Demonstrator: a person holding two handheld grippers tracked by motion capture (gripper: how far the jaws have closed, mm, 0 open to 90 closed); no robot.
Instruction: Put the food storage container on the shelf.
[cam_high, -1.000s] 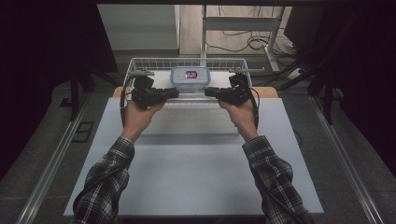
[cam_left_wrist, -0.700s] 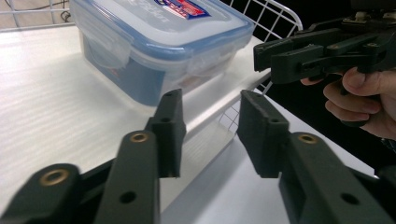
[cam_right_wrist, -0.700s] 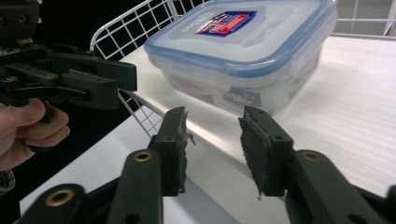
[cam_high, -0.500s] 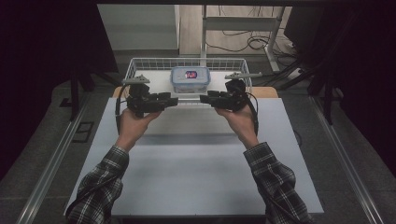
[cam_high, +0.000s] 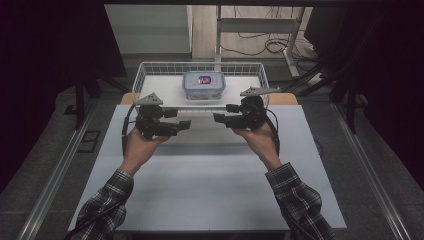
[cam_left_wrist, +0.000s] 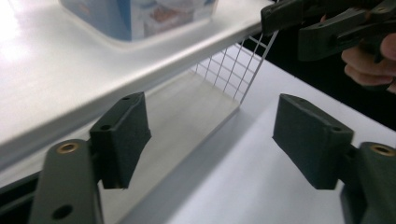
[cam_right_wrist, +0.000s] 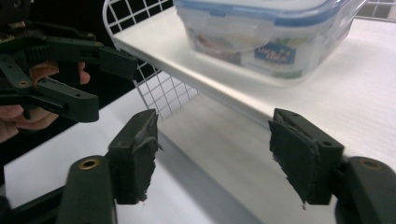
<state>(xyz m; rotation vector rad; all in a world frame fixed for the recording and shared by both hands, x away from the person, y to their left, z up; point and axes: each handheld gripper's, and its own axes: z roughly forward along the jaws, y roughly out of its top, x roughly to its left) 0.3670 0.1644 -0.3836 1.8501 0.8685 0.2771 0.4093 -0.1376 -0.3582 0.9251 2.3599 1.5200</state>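
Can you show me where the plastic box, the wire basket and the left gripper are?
box (cam_high: 203, 85), high view, on its lid.
basket (cam_high: 141, 75), high view, on its left wire wall.
left gripper (cam_high: 185, 124), high view, between its open fingertips.

left gripper: held level in the left hand, tips pointing at the right gripper, just in front of the basket; jaws have just been opening, nothing between them
right gripper: held level in the right hand, tips facing the left gripper, near it; jaws have just been opening, empty
forearms: plaid sleeves, angled inward
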